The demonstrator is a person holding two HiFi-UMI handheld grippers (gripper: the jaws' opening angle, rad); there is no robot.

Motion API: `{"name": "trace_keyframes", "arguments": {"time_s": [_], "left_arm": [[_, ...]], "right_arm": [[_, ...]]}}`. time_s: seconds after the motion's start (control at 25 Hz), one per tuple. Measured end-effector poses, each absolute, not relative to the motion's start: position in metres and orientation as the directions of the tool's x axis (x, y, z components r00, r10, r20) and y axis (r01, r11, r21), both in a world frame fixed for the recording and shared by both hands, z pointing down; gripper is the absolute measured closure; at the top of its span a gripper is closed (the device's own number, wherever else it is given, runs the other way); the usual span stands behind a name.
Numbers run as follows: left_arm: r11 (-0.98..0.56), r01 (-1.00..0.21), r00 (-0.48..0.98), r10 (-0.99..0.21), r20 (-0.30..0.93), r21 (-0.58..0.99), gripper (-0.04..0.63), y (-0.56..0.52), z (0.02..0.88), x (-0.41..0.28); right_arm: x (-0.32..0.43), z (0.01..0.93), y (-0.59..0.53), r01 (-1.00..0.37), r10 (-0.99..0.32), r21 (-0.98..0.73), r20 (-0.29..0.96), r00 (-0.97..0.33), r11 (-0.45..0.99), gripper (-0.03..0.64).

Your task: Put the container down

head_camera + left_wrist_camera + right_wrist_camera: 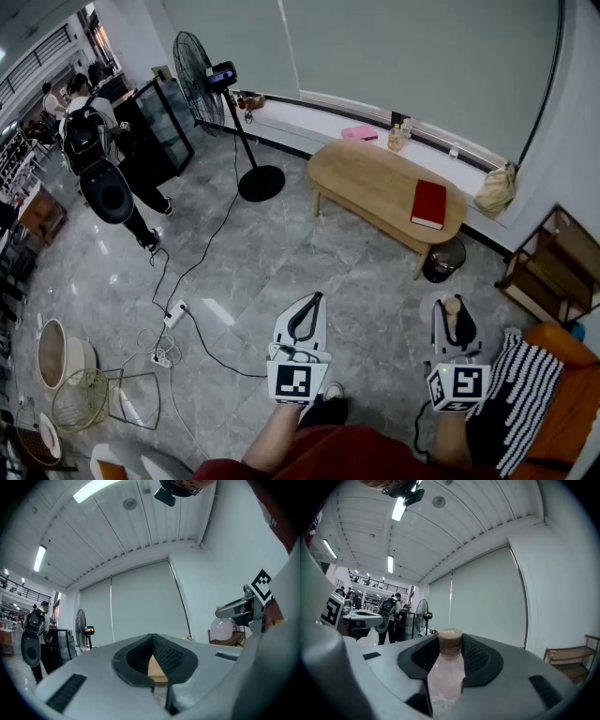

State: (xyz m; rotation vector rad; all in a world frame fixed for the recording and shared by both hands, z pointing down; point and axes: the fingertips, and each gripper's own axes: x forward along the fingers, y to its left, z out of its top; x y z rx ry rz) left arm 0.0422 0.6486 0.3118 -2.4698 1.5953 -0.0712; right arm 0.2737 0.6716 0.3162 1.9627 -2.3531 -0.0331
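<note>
The container [446,674] is a pale translucent bottle with a brown cap [450,639]. My right gripper [450,645] is shut on it, the cap standing just past the jaw tips. In the head view that gripper [452,317] hangs low at the right above the floor, with the container [454,307] in it. My left gripper [313,302] is beside it at the left, shut with nothing in it. In the left gripper view the fingertips [153,638] meet, and the right gripper [243,607] with the pale container [222,629] shows at the right.
An oval wooden table [366,173] with a red book [429,203] stands ahead, a black bin [442,260] beneath its right end. A standing fan [208,73], floor cables [173,314], wire baskets [80,398], a person with a backpack [92,141], and an orange chair [562,403] surround me.
</note>
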Motion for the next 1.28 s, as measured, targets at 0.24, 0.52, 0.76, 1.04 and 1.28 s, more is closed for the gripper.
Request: {"name": "trace_keyframes", "arguments": {"time_s": [0.24, 0.52, 0.76, 1.04, 1.28], "left_arm": [[-0.381, -0.906, 0.393, -0.919, -0.033, -0.181, 0.591, 0.729, 0.317, 0.055], [-0.396, -0.895, 0.411, -0.911, -0.037, -0.206, 0.591, 0.785, 0.314, 0.07], [-0.397, -0.897, 0.414, -0.909, -0.055, -0.196, 0.591, 0.796, 0.312, 0.074], [-0.4, -0.897, 0.417, -0.907, -0.063, -0.187, 0.591, 0.768, 0.319, 0.058], [-0.397, -0.902, 0.413, -0.907, -0.076, -0.167, 0.591, 0.713, 0.319, 0.036]], "right_arm": [[0.294, 0.32, 0.744, -0.981, -0.983, 0.073, 0.043, -0.177, 0.179, 0.476], [0.301, 0.323, 0.799, -0.981, -0.984, 0.073, 0.027, -0.179, 0.18, 0.476], [0.307, 0.325, 0.808, -0.983, -0.984, 0.05, 0.027, -0.174, 0.175, 0.476], [0.287, 0.331, 0.78, -0.981, -0.983, 0.071, 0.033, -0.18, 0.181, 0.476], [0.264, 0.322, 0.726, -0.977, -0.982, 0.096, 0.036, -0.185, 0.188, 0.476]]}}
